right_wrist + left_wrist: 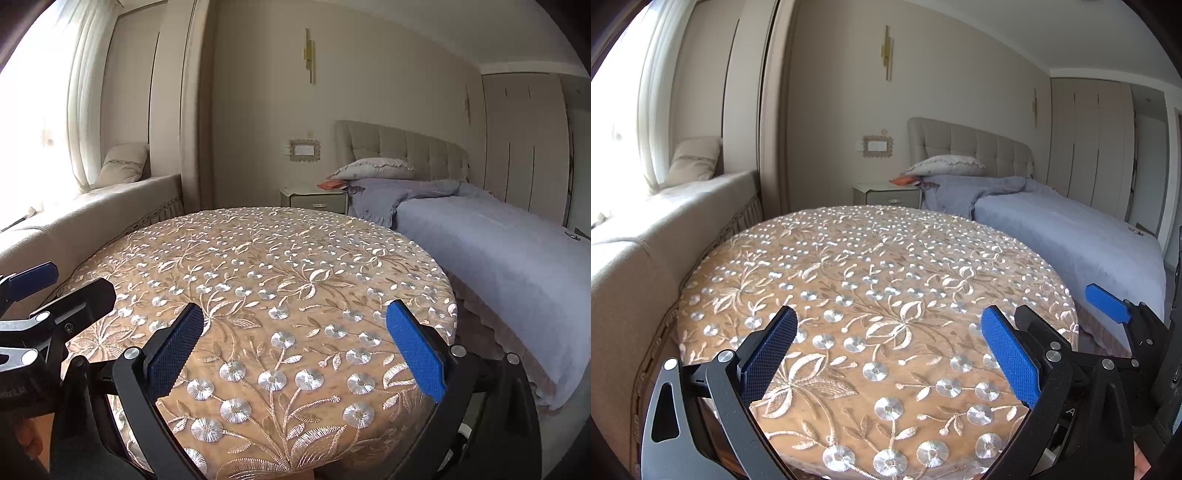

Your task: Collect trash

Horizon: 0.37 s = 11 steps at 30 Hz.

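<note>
We hold both grippers low over the near edge of a round table (871, 266) covered in a tan cloth embroidered with silver flowers. Our left gripper (888, 326) has its blue pads spread wide with only cloth between them, and our right gripper (295, 321) is spread just as wide and grips nothing. In the left wrist view the right gripper's fingers (1108, 304) show at the right edge, just beside ours; in the right wrist view the left gripper's fingers (33, 277) sit at the left edge.

We can make out no trash on the cloth in either view (the table's near rim is hidden behind the gripper frames).

Around the table: a bed (1071, 229) with a lavender quilt runs close along its right side, a grey pillow (945, 165) against the tufted headboard (975, 147). A small nightstand (886, 195) stands beyond the table's far edge. To the left, a padded window seat (665, 221) with a cushion (694, 158) lies near the table under bright curtains (88, 92)
</note>
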Available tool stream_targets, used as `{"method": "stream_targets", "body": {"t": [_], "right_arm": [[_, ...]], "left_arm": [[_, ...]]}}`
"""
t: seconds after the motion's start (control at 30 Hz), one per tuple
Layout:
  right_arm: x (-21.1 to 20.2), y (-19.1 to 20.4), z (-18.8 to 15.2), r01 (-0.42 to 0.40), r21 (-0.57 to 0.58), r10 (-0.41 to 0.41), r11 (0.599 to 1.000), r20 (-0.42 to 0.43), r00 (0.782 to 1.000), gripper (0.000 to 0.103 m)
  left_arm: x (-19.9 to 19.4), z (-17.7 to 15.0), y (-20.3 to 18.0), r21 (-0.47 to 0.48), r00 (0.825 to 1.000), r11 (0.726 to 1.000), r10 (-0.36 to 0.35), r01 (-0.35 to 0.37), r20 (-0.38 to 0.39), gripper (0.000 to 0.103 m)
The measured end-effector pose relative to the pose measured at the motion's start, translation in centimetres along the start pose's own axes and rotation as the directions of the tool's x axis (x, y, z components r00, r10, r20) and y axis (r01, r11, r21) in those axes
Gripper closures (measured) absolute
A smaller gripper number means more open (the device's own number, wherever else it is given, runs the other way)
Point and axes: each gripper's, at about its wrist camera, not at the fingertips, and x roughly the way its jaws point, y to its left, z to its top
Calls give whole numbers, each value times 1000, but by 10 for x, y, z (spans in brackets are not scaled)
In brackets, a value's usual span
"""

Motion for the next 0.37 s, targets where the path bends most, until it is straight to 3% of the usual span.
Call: {"method": "stream_targets", "body": {"t": [0.37], "right_arm": [[10,-15,-8,-5,31,6,1000,-22,1000,5]], "left_arm": [[16,3,-15,44,999,998,41,-39,-33,5]]}}
